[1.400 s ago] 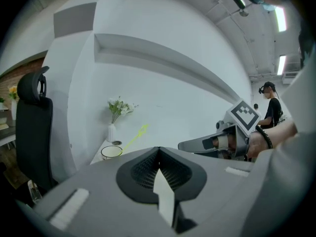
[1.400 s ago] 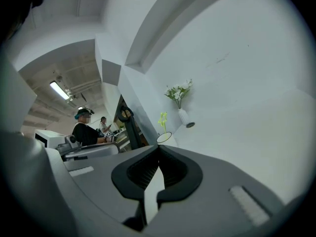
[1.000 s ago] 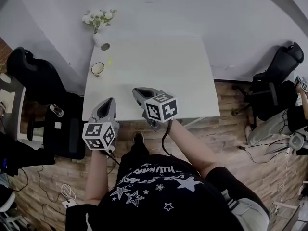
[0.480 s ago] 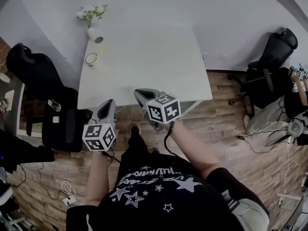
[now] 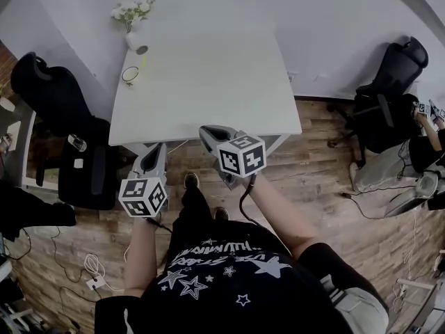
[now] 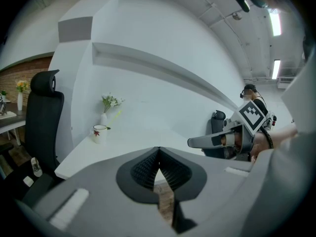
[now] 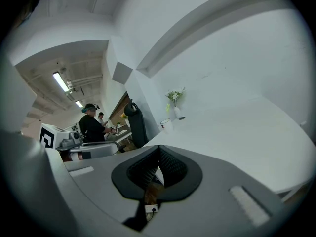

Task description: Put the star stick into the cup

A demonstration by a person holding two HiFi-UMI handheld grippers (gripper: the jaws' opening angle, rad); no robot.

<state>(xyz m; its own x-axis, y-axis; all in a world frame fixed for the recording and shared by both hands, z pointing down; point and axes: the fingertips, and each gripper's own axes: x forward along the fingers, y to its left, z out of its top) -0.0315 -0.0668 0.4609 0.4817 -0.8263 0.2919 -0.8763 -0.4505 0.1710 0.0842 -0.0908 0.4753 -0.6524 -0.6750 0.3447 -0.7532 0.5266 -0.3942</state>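
The left gripper (image 5: 157,147) and the right gripper (image 5: 206,131) hang short of the tabletop's (image 5: 208,82) near edge, above the wood floor (image 5: 313,158). Each has its fingers pressed together with nothing between them. The cup (image 5: 130,76) stands at the far left corner near a vase of flowers (image 5: 135,40). The yellow star stick (image 5: 144,61) is just beside the vase, outside the cup and well apart from both grippers.

Cup (image 5: 130,75) on table (image 5: 208,82) (beside vase (image 5: 134,42))

Far from you, thin yellow-green star stick (image 5: 144,61) too small to show its star, small white cup (image 5: 129,76) interior unreadable
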